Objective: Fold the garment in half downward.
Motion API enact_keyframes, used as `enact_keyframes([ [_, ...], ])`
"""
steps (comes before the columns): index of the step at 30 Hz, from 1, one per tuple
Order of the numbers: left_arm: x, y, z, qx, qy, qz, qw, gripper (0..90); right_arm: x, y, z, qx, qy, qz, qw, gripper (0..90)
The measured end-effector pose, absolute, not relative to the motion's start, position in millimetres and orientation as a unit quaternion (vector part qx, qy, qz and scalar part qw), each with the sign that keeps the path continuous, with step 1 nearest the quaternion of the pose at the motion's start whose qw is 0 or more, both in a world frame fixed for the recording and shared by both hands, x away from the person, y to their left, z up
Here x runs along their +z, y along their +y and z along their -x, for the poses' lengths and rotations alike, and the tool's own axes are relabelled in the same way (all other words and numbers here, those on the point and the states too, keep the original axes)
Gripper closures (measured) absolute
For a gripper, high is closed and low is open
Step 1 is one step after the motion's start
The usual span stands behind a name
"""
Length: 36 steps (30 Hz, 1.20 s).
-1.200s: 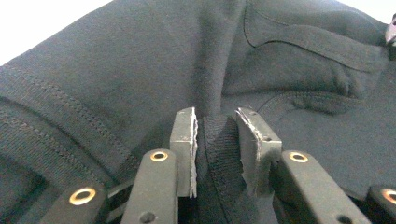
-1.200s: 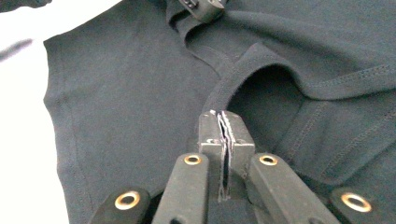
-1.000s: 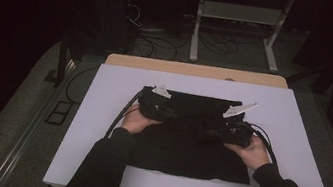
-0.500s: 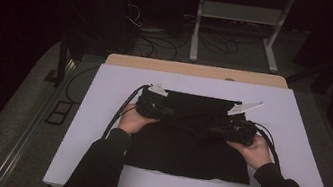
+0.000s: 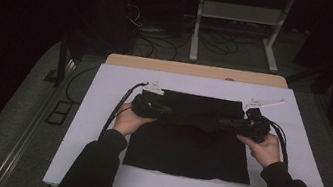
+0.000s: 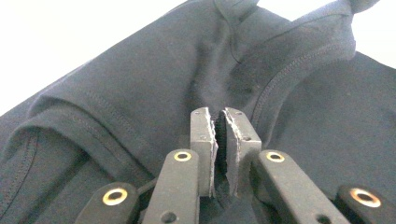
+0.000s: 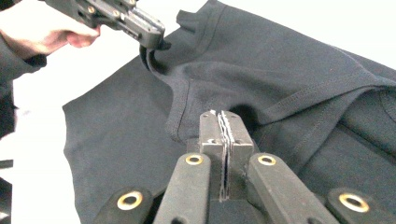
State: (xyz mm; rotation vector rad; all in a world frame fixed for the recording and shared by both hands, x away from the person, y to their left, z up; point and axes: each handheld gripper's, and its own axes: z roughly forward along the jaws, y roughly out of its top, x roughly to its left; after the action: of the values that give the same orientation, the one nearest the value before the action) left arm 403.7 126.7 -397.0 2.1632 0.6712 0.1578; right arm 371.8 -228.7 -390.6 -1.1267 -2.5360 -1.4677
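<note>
Since the earlier frame both hands have drawn apart and lifted slightly, and the left gripper (image 5: 164, 109) has just been closing its jaws on a fold of the black shirt (image 5: 191, 145); the right gripper (image 5: 230, 125) is clamped on fabric too. The shirt lies mid-surface on the white sheet (image 5: 100, 113) — light, limp, sagging between grips; hemmed edges hold best.

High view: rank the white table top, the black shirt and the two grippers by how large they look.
1. White table top.
2. Black shirt, lying on it.
3. Left gripper and right gripper: they look about alike, so I leave them tied.
</note>
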Motion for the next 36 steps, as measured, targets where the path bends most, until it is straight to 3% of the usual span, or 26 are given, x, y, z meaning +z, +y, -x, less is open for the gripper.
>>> enact_keyframes([
  [36,-400.5,127.4,-341.7,0.06,0.232,-0.88,0.411,81.5,-401.4,-253.4,-324.1,-0.449,-0.816,0.362,0.048,87.8],
])
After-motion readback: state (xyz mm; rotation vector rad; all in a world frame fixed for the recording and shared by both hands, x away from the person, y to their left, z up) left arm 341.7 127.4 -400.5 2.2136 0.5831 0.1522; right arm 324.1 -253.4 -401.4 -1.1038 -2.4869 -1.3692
